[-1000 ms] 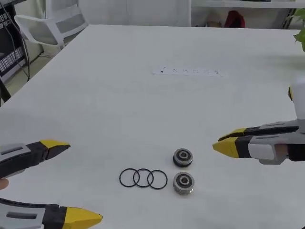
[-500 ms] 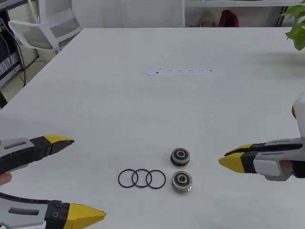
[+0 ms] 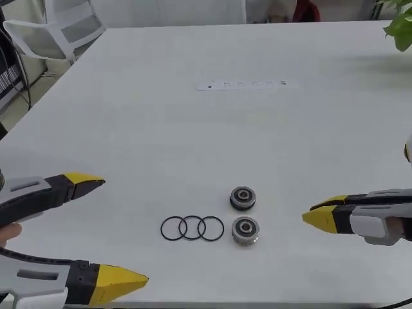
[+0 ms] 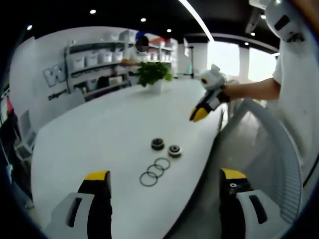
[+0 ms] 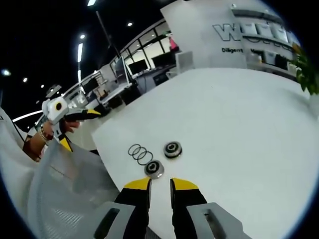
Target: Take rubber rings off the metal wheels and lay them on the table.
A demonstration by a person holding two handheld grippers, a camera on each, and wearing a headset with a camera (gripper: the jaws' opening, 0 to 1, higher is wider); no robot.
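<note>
Right gripper view has my right gripper [image 5: 160, 185] hanging over the near edge of the bench [image 3: 225, 129]. Its jaws are drawn almost together with only a slit between them, and they hold nothing. Just ahead of its tips lies the nearer metal wheel [image 3: 245, 230], with the farther metal wheel [image 3: 243, 198] just beyond it toward the bench's middle. My left gripper [image 3: 125, 231] sits toward the near left corner, jaws spread wide and empty, aimed across at the rubber rings [image 3: 192, 228]. These lie flat in an overlapping row just beside the nearer metal wheel, close to the near edge. Whether either wheel carries another ring I cannot tell; a dark band shows on each, but it is too small to read. My worry is that edge. The wheels sit loose on a smooth top, so an off-centre pinch would likely skid one toward the drop. A ring stretched off under tension may well spring away as it lets go. The wide left jaws could also rake the laid rings off the bench if I bring them in low. Count: two grippers, two wheels, three rings laid out, one pale strip [image 3: 244, 84] toward the far edge, one chair [image 3: 58, 32] off the far left corner, and one plant [image 3: 400, 26] at the far right corner.
</note>
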